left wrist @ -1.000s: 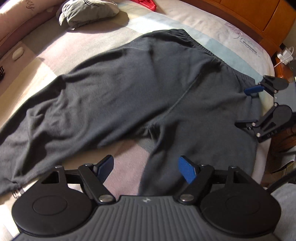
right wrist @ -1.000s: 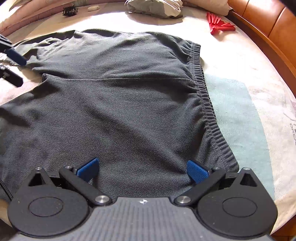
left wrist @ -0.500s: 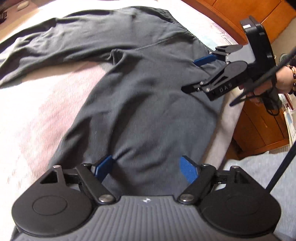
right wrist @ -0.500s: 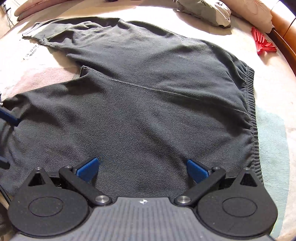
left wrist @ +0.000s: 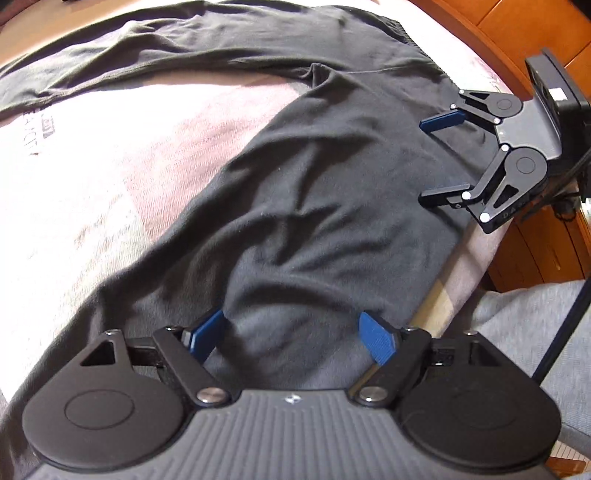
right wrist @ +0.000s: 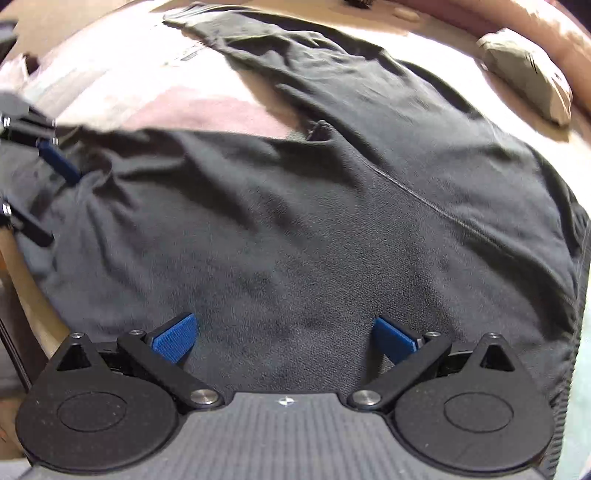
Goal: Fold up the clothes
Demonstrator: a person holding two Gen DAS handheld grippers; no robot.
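Dark grey sweatpants (left wrist: 314, 192) lie spread flat on the bed, legs apart, the far leg (left wrist: 155, 59) stretching away to the left. My left gripper (left wrist: 291, 332) hovers open over the near leg, blue pads wide apart with only cloth below them. In the left wrist view my right gripper (left wrist: 432, 157) stands open at the right, over the pants near the waistband and the bed's edge. The right wrist view shows the right gripper (right wrist: 284, 336) open above the seat of the pants (right wrist: 332, 229), with the left gripper's blue fingers (right wrist: 59, 162) at the far left.
The bedsheet (left wrist: 92, 166) is pale with pink patches. A grey folded garment (right wrist: 528, 74) lies at the far right of the bed. Wooden furniture (left wrist: 517, 33) stands beyond the bed's edge. A person's grey trouser leg (left wrist: 524, 317) is beside the bed.
Both grippers slid across and rolled: the left moved down along the near leg toward the bed's edge, the right shifted from the waistband side over the seat. Both stayed open.
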